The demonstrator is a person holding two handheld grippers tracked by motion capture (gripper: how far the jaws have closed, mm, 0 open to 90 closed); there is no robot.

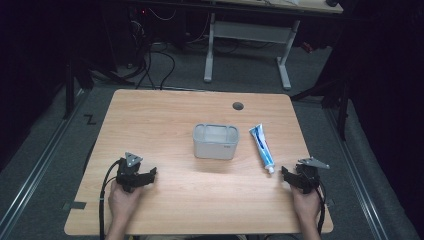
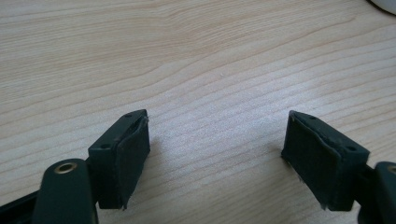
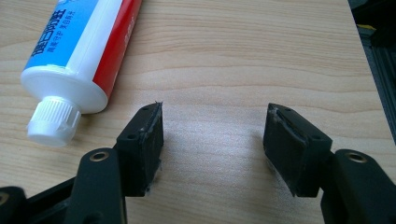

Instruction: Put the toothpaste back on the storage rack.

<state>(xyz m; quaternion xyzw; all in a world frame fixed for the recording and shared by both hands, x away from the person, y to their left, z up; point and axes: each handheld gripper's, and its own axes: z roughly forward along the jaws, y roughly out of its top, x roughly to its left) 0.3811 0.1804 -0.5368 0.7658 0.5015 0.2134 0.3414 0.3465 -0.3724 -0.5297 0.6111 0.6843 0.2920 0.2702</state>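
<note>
Dim workshop floor and cables surround my pale wooden counter [image 1: 165,115], which carries a translucent grey plastic tub [image 1: 216,141] at its middle and a toothpaste tube [image 1: 262,146] to the right of it, apart from the tub. The tube lies flat, its white ribbed cap [image 3: 52,120] pointing toward me and toward the right tongs [image 1: 290,176].

I judge the tube light and soft: the blue, white and red body will dent under a hard squeeze, and its glossy skin may slide. The stiff shoulder just behind the cap looks the safest place to take hold, across the width, with the cap kept closed so nothing oozes out.

My right tongs [image 3: 212,140] stand wide apart, holding nothing, their tips low over bare wood just beside the cap, which sits off to the left of the left jaw in the right gripper view. I cannot tell whether they touch the counter.

My left tongs [image 1: 145,176] rest near the counter's left front, well apart from the tub. In the left gripper view they [image 2: 217,149] are spread wide too, with bare wood grain between them and nothing gripped.
</note>
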